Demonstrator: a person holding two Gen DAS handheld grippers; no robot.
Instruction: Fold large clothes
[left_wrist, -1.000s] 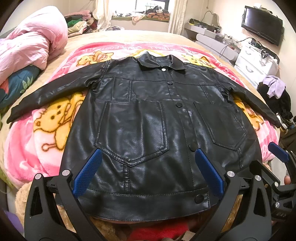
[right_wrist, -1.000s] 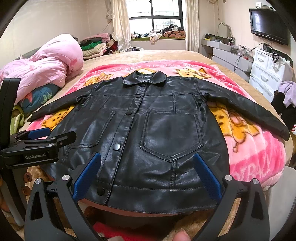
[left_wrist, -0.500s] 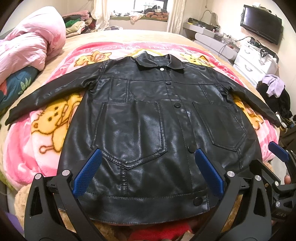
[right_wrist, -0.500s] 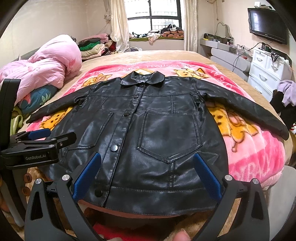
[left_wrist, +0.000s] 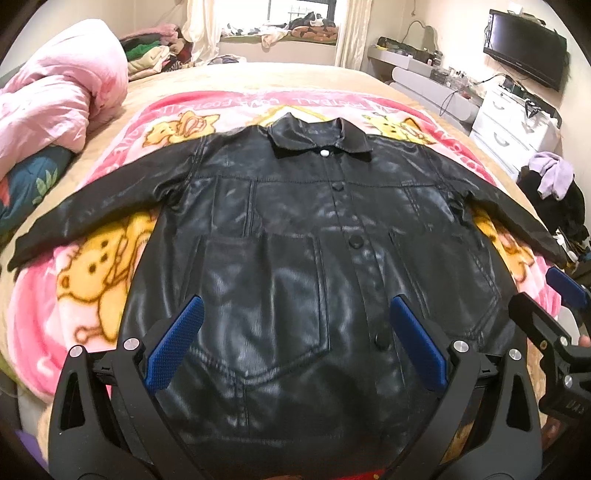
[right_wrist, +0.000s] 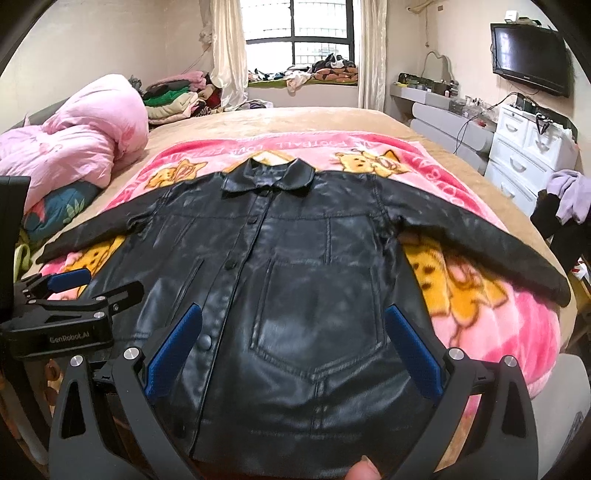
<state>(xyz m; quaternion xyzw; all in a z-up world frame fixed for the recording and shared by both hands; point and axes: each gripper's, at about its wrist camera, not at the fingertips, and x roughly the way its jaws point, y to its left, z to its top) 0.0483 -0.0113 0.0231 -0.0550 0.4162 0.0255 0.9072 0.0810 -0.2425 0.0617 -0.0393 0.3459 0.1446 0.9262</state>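
Black leather fills the left wrist view: we see the jacket (left_wrist: 295, 266) lying front up and buttoned on a pink cartoon blanket (left_wrist: 92, 295) spread over the bed (left_wrist: 295, 75), collar toward the far edge, hem at the near edge, both sleeves stretched out to the sides. Our left tongs (left_wrist: 295, 343) hang above the lower front of the jacket, over the chest pocket, jaws spread wide with nothing between the blue pads (left_wrist: 173, 347). At the right edge of this view the right tongs (left_wrist: 565, 291) show side-on, beside the jacket's hem corner. This view alone catches the pale snap at the collar, and it takes in the whole of the sleeve on the left, out to its cuff near the bed's left edge. A pink duvet (left_wrist: 62, 96) is heaped at the far left corner of the bed.

From the right wrist view we look at the jacket (right_wrist: 295, 280) from further to the right, so the right sleeve runs full length to its cuff at the bed's right edge. Our right tongs (right_wrist: 293, 347) are held level over the other pocket, jaws likewise wide apart and holding nothing. The left tongs (right_wrist: 74, 284) appear at the left, side-on, above the hem's left part. Only here do we see the window (right_wrist: 299, 37) whole, and a fingertip (right_wrist: 364, 470) at the bottom edge. A television (right_wrist: 532, 59) hangs on the right wall above white drawers (right_wrist: 524, 155).
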